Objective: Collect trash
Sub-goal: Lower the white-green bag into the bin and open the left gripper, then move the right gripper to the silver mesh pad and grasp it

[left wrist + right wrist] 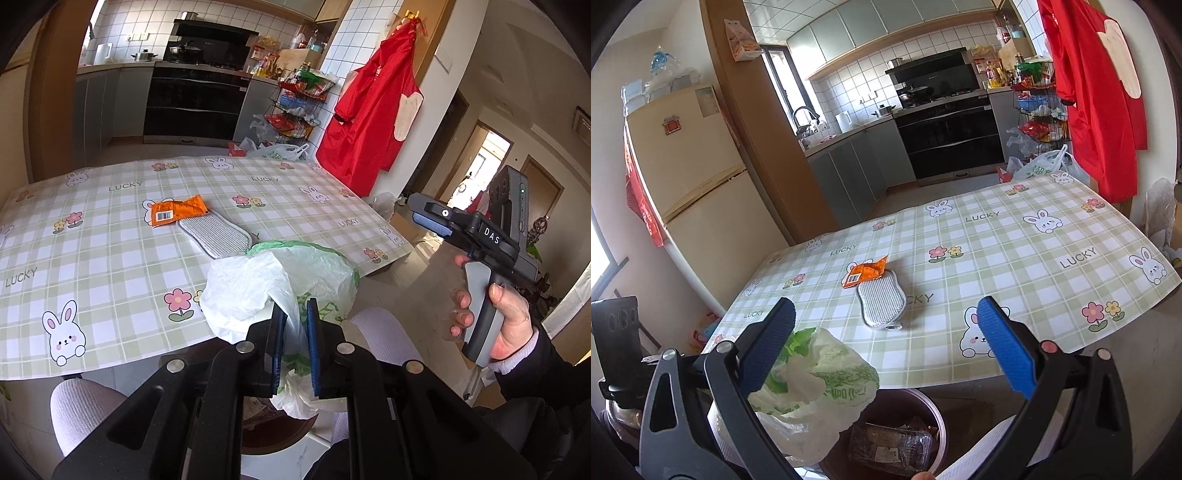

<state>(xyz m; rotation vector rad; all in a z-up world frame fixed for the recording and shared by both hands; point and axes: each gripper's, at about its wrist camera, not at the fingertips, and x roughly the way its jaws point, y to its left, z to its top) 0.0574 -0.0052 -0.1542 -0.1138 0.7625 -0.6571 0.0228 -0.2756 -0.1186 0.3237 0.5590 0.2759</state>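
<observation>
My left gripper (296,314) is shut on a crumpled white and green plastic bag (280,280), held at the near edge of the table above a dark round bin. The bag also shows in the right wrist view (812,384), low left, over the bin (923,402), which holds a clear plastic tray (890,448). My right gripper (886,339) is open and empty, in front of the table's near edge; it appears in the left wrist view (430,218) at the right, held in a hand. An orange wrapper (177,211) (863,273) lies mid-table, touching a grey mesh pad (216,238) (881,304).
The table (110,258) has a green checked bunny cloth. White chairs (85,410) stand at its near side. A red apron (373,110) hangs on the wall at right. A fridge (698,184) stands at left, and kitchen cabinets and a wire rack (1038,107) stand behind.
</observation>
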